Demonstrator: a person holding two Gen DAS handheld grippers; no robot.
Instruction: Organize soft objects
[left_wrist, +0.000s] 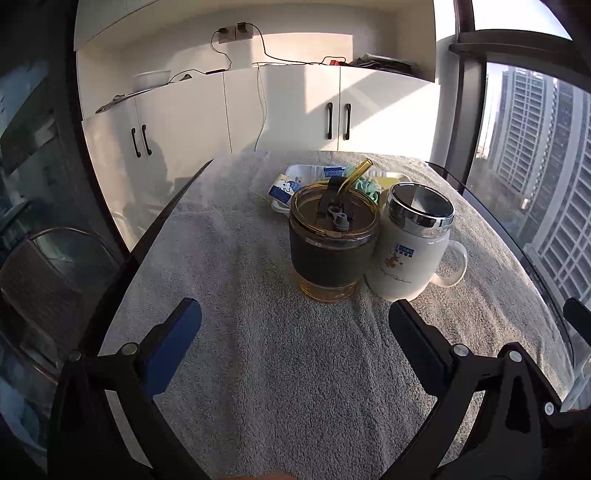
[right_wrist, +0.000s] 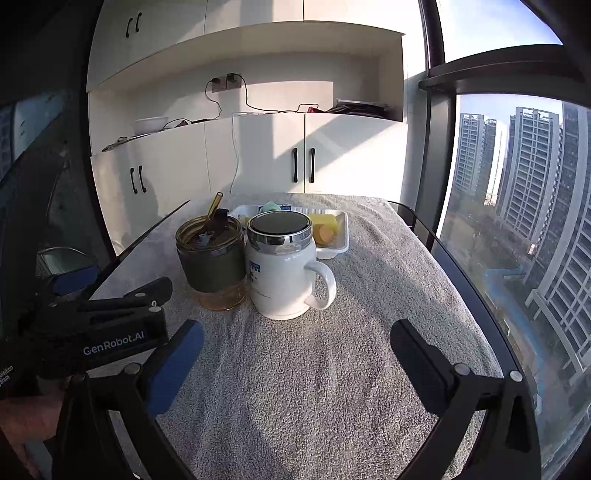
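Both grippers — left gripper (left_wrist: 295, 325) and right gripper (right_wrist: 297, 343) — hover spread wide, empty, above the grey towel (left_wrist: 280, 369). Soft objects (right_wrist: 323, 227) sit in the white tray (right_wrist: 341, 236) at twelve o'clock, behind the two cups (left_wrist: 334, 243).

Ahead of you on the towel-covered table (right_wrist: 332, 369), the tumbler (right_wrist: 212, 258) stands left of the lidded mug (right_wrist: 282, 273), the two touching. Behind both lies the tray (right_wrist: 341, 240), holding soft items (right_wrist: 323, 227). Cabinets (right_wrist: 258, 158) stand beyond the table; the window (right_wrist: 517, 221) runs along your right.
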